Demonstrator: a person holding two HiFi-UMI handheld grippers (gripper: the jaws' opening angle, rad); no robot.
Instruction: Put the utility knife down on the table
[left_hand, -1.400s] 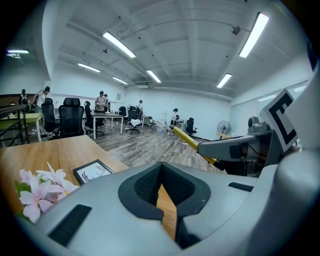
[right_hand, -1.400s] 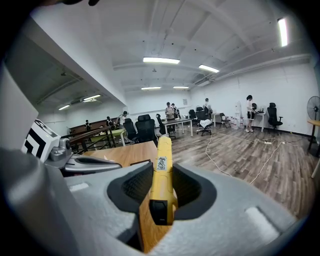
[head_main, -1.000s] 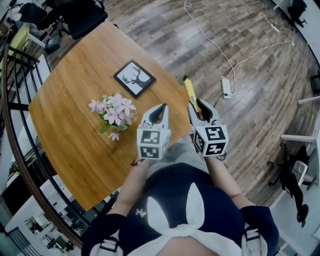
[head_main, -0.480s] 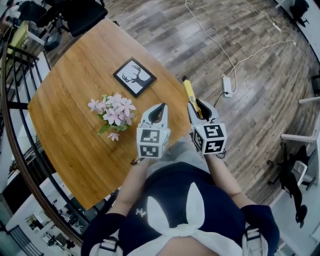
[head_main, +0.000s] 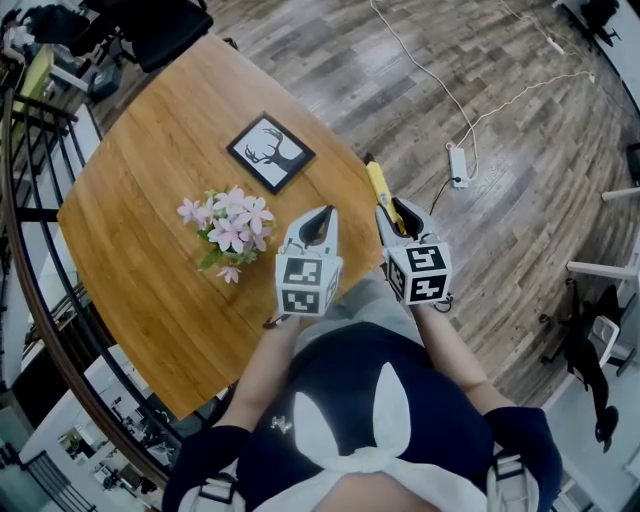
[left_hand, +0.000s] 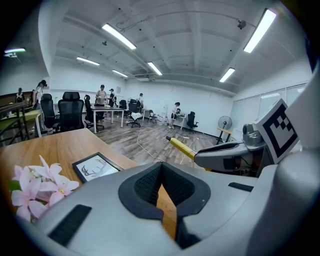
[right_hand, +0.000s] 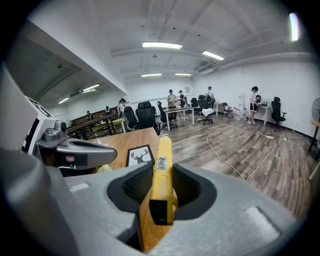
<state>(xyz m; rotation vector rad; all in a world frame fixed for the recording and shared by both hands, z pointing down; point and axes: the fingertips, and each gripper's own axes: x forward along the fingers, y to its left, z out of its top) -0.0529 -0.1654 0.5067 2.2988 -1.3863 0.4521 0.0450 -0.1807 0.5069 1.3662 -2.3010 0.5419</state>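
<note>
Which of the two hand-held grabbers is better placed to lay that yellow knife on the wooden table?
Right. The right gripper is shut on the utility knife, beside the table's edge. The left gripper is shut and empty, so it would first need to take the knife.

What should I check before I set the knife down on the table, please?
1. Grip on the knife: ok. The right gripper has its jaws clamped on the yellow handle.
2. Left gripper out of the way: ok. It is shut, empty and beside the right one.
3. Bare landing spot on the table: ok. The flowers and the picture frame sit further left.
4. Knife fully over the table: cannot tell. In the head view its tip lies along the table's right edge.
5. Blade retracted: cannot tell.
</note>
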